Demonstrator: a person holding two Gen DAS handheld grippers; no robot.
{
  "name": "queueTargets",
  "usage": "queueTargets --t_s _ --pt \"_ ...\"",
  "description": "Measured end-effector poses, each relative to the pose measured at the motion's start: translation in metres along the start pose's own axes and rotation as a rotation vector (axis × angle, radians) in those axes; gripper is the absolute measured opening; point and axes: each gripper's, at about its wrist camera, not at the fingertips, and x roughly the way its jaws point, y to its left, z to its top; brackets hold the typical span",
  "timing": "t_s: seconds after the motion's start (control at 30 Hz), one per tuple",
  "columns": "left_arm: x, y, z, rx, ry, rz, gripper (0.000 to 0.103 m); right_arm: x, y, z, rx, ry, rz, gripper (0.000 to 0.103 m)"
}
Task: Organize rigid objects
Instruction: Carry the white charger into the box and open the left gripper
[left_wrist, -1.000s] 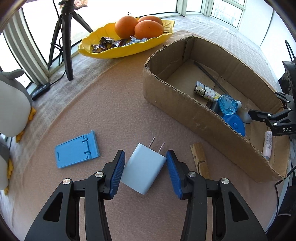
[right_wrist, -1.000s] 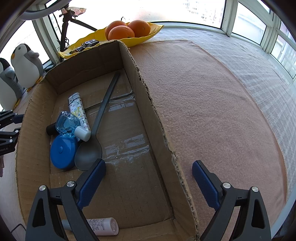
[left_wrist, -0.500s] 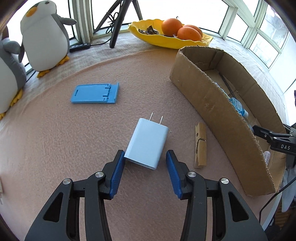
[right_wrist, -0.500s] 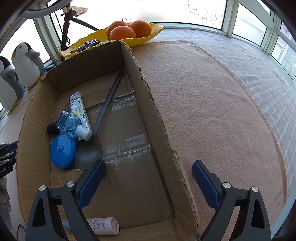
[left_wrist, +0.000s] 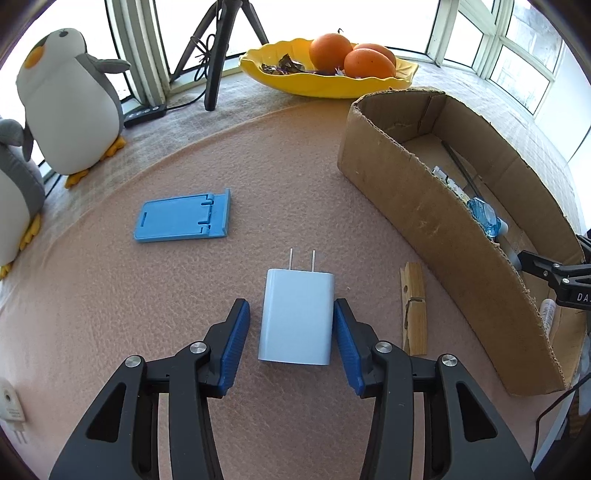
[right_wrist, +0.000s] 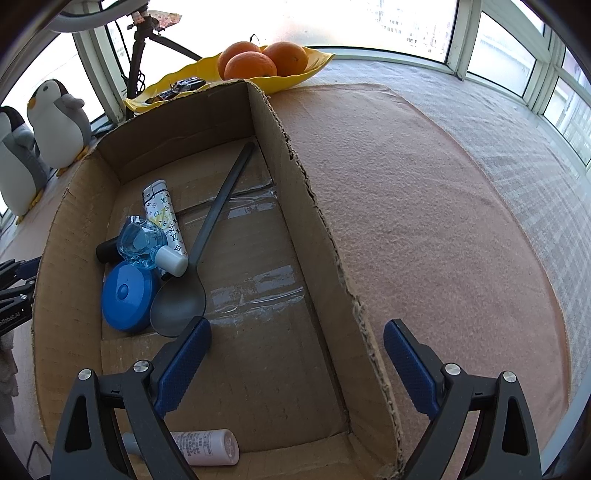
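Note:
A pale blue charger (left_wrist: 295, 317) lies flat on the pink mat, prongs pointing away. My left gripper (left_wrist: 291, 304) straddles it and its jaws are closing. The right pad sits at the charger's edge, while a narrow gap remains on the left side. A blue phone stand (left_wrist: 184, 218) and a wooden clothespin (left_wrist: 413, 306) lie nearby on the mat. The cardboard box (right_wrist: 314, 206) holds a grey spoon (right_wrist: 218, 218), a blue round case (right_wrist: 127, 295), a clear blue bottle (right_wrist: 142, 240), a patterned tube (right_wrist: 162, 210) and a white bottle (right_wrist: 207, 446). My right gripper (right_wrist: 297, 325) hangs open astride the box's right wall.
A yellow dish (left_wrist: 325, 81) with oranges stands behind the box. Plush penguins (left_wrist: 70, 99) and a tripod (left_wrist: 218, 55) stand at the back left by the window. A small white plug (left_wrist: 11, 406) lies at the mat's left edge.
The left gripper has rolled and shifted, so the charger now lies straight between its jaws, and the jaws have narrowed on it. The right gripper has kept still.

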Motion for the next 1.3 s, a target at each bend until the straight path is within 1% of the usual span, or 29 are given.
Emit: queueTargets --t_s 0.07,0.33,0.43,0.63,0.77,0.93,1.07,1.3 --pt "0.0 0.001 0.001 -0.013 -0.001 0.001 0.034 0.0 0.0 0.0 0.0 0.0 0.0 0.092" --pt "-0.005 -0.001 -0.001 -0.054 -0.009 0.017 0.034 0.0 0.0 0.0 0.0 0.0 0.0 0.092" --pt "-0.016 -0.006 0.002 -0.051 -0.03 0.021 0.034 0.0 0.0 0.0 0.0 -0.001 0.0 0.092" --pt "-0.05 -0.02 0.016 -0.027 -0.1 0.017 0.034 0.0 0.0 0.0 0.0 -0.001 0.0 0.092" --pt "-0.07 -0.035 0.029 -0.006 -0.145 -0.011 0.034 0.0 0.0 0.0 0.0 -0.001 0.0 0.092" --pt "-0.083 -0.058 0.044 0.03 -0.177 -0.045 0.034 0.0 0.0 -0.001 0.001 -0.001 0.0 0.092" --pt "-0.084 -0.075 0.054 0.042 -0.182 -0.07 0.034 0.0 0.0 -0.001 0.001 -0.001 0.0 0.092" --pt "-0.076 -0.1 0.066 0.052 -0.176 -0.091 0.034 -0.001 0.001 0.001 0.0 -0.005 -0.001 0.092"
